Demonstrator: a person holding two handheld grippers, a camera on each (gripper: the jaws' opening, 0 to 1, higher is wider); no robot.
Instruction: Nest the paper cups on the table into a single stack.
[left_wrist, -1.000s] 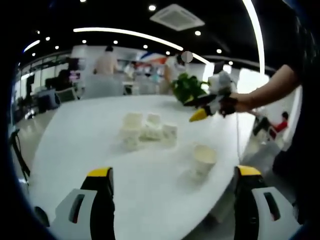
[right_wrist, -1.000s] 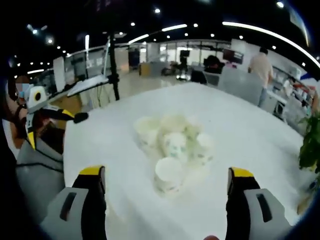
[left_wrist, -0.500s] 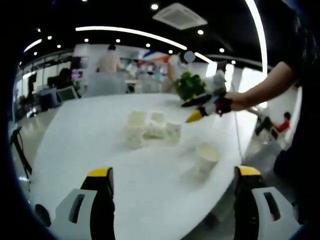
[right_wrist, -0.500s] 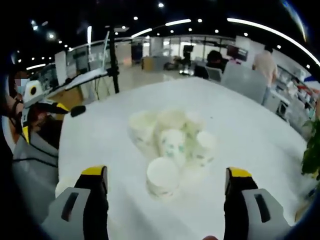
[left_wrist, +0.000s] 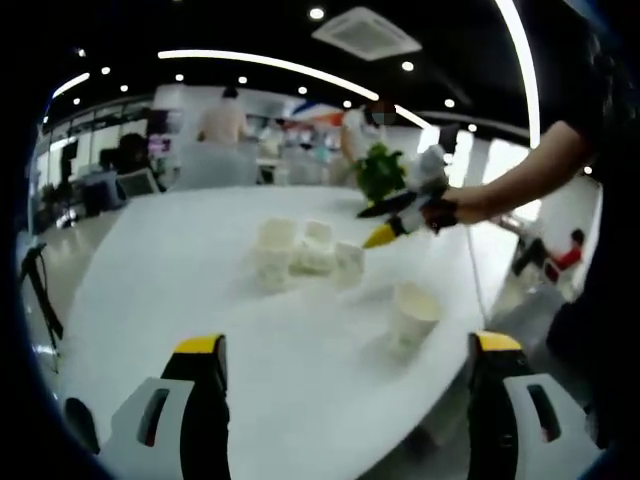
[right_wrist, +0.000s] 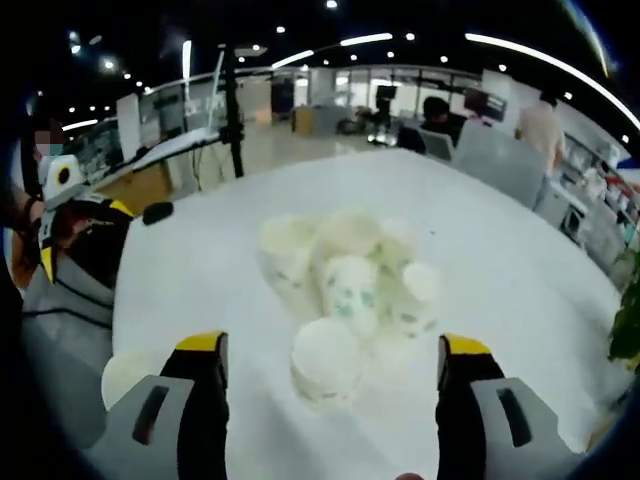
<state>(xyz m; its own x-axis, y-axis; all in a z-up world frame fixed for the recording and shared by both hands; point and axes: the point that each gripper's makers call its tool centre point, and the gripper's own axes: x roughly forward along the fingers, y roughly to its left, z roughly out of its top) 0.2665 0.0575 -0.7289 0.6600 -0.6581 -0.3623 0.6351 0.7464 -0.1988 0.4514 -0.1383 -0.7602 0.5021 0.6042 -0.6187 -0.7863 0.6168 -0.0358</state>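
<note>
No legible writing; the white paper cups with green printed marks (right_wrist: 352, 292) are too blurred to read. They cluster mid-way across the round white table (right_wrist: 520, 290), with one lone white paper cup (left_wrist: 412, 315) apart near the edge. Left gripper (left_wrist: 345, 400) jaws spread, empty. Right gripper (right_wrist: 330, 395) jaws spread, empty, now closer over the nearest cup than half a second ago.

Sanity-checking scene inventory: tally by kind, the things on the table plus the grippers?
Paper cups: 6, five bunched, one apart; bunch is blurry, so approximate
Grippers: 2, left gripper, right gripper, both open
Plant: 1
Total: 9
</note>
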